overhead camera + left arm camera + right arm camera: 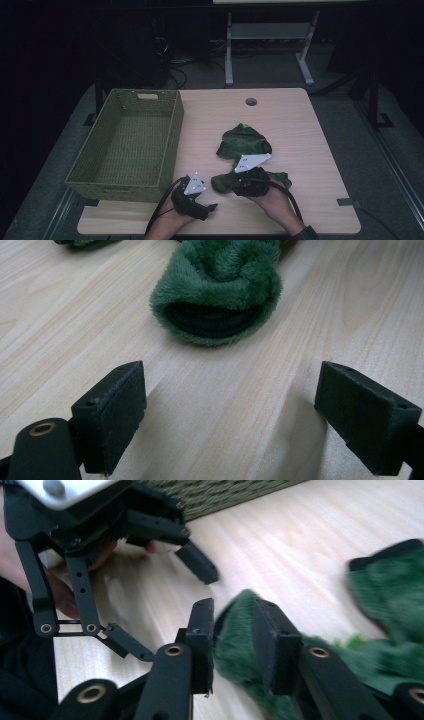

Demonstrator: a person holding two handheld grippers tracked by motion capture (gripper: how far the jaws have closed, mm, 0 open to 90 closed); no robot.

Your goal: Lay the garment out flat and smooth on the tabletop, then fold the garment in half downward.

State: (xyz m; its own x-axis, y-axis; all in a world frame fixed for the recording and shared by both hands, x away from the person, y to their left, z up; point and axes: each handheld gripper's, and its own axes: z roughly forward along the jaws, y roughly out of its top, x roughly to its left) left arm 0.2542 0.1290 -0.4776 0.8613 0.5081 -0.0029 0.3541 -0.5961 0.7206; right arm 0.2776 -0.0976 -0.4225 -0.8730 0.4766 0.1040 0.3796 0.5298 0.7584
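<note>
Green fleece garment (pixel 235 655) sits between right tongs (pixel 232 630), angled low over table.

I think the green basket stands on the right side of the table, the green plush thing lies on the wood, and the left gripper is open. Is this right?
Not quite. The high view shows the green basket on the left side of the table. The green plush thing does lie on the wood, and the left gripper is open.

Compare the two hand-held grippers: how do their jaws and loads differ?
The left hand-held gripper has wide-open jaws over bare wood, with nothing between them. The right hand-held gripper has narrow jaws pinching the green fleece cloth. Both are black, two-jawed and held low over the table.
</note>
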